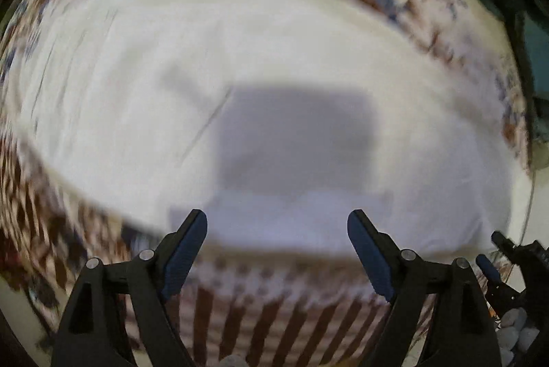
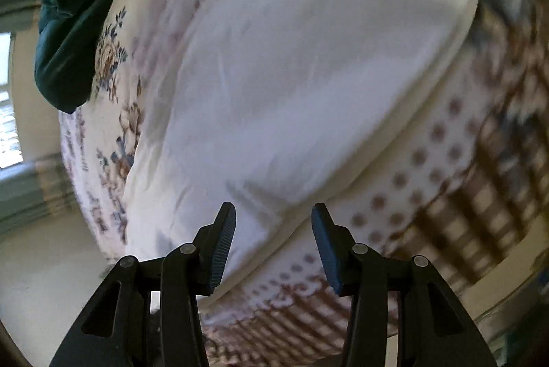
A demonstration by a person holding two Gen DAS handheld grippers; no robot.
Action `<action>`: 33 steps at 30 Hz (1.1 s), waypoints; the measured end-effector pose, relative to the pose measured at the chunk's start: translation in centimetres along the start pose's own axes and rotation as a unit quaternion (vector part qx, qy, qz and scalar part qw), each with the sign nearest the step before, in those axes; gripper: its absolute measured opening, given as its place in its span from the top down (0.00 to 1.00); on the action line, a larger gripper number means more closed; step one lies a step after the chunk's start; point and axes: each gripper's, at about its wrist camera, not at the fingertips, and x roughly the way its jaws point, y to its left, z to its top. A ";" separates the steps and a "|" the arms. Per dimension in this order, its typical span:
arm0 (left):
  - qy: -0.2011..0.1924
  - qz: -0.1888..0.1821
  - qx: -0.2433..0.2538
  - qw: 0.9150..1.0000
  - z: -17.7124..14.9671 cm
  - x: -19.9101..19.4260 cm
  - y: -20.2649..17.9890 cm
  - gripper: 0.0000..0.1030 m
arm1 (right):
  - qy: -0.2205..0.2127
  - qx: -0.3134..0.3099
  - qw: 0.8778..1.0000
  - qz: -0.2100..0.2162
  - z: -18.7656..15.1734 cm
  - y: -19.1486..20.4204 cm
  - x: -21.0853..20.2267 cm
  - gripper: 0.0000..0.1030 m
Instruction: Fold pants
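Note:
White pants lie spread flat on a patterned bedspread; they also fill the middle of the right wrist view. Both views are blurred. My left gripper is open and empty, hovering above the near edge of the pants, and casts a square shadow on them. My right gripper is open and empty above a near corner of the pants. The right gripper also shows in the left wrist view at the lower right.
The bedspread has brown stripes, dots and blue-brown flowers. A dark green cloth lies at the bed's far left corner. Pale floor and a window lie to the left.

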 end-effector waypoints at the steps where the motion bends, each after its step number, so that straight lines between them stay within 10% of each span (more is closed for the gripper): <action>1: 0.005 0.004 -0.003 1.000 -0.4 0.3 0.2 0.19 | 0.004 -0.006 1.000 0.002 -0.3 0.3 0.8 0.54; 7: -0.006 0.029 0.008 1.000 -0.8 0.9 0.0 0.19 | -0.005 -0.010 0.999 -0.031 -2.3 2.5 5.3 0.89; 14: -0.028 0.029 0.021 0.999 -1.5 -1.6 0.1 0.19 | -0.003 -0.062 0.994 -0.094 -4.2 3.6 4.7 0.91; 18: -0.027 0.044 0.042 0.998 -1.2 0.0 -0.5 0.19 | 0.026 -0.038 0.997 -0.059 -2.5 2.1 5.3 0.72; 22: -0.004 0.065 0.069 0.995 -0.5 3.0 -1.4 0.19 | -0.048 -0.007 0.999 -0.017 -1.2 -1.0 -1.0 0.54; 26: -0.016 0.045 0.069 0.996 -0.2 1.0 -1.9 0.19 | -0.183 0.056 0.981 -0.038 2.4 -6.6 -9.3 0.54; 33: -0.032 -0.007 0.095 0.995 -0.9 0.0 -10.0 0.19 | -0.272 0.126 0.953 -0.052 10.4 -12.3 -14.7 0.54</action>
